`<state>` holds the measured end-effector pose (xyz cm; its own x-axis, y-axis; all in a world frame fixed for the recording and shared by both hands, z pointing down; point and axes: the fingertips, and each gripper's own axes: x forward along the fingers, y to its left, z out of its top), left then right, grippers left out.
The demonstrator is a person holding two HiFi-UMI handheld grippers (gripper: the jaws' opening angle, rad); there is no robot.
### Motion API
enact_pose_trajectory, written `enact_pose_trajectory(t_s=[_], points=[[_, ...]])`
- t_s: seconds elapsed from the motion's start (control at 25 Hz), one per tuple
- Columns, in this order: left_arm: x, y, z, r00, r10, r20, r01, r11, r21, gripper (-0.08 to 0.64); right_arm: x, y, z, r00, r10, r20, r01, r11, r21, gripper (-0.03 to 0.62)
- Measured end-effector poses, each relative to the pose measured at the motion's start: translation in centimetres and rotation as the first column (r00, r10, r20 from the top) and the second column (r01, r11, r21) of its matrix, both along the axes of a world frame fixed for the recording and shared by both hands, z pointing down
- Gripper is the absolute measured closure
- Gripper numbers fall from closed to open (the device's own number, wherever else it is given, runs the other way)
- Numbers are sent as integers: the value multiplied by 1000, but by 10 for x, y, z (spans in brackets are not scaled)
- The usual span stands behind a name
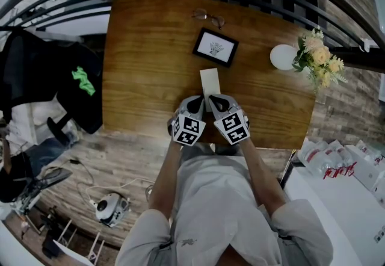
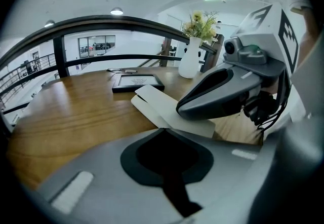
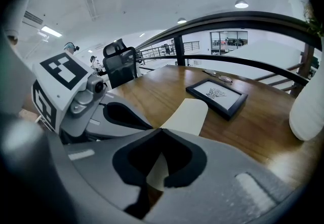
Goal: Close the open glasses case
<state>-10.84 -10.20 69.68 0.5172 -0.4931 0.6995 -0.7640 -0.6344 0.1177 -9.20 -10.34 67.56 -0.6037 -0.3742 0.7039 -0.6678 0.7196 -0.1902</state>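
The cream glasses case (image 1: pixel 210 81) lies flat on the wooden table (image 1: pixel 144 66), in front of the person. In the left gripper view the glasses case (image 2: pixel 157 101) shows a flap lying loose beside its body. Both grippers sit side by side at its near end. My left gripper (image 1: pixel 197 102) has its jaws together with nothing seen between them. My right gripper (image 1: pixel 215 101) is also shut, its tips over the near end of the glasses case (image 3: pixel 190 114), whose cream surface shows under the jaws. Whether the tips touch it I cannot tell.
A black picture frame (image 1: pixel 215 47) lies just beyond the case, and a pair of glasses (image 1: pixel 208 16) further back. A white vase (image 1: pixel 281 56) with flowers (image 1: pixel 319 57) stands at the right. A railing runs behind the table. A chair with dark clothes (image 1: pixel 72 84) is at the left.
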Motion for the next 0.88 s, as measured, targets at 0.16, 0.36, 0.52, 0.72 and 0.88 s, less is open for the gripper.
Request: enact_pose_trajectory(t_s=[0.16,0.36,0.52,0.72,0.88], points=[[-1,0,0,1000,8,4,-8,1000,-3,541,-3,1,3,1000,-6,-8,6,1000,-7,589],[0,1,2,1000,13,3,-13,1000,-4,540,-3,2,6,1000,0,-6,0,1000,-7,589],[-2,2,3,1000,12,5,-12,1000,-3,541,-2,1,6,1000,3,-9,-3,1000,-5,589],[-9,-1,-4,1000,-1,-3,1,1000,17,541,-1,0,0,1000,16,-1,-16,1000,4,589],[-19,-11,-24,1000,-25,-18,26,998,59,540,3,-7,-19,999,32,23,-33,998,48,589]])
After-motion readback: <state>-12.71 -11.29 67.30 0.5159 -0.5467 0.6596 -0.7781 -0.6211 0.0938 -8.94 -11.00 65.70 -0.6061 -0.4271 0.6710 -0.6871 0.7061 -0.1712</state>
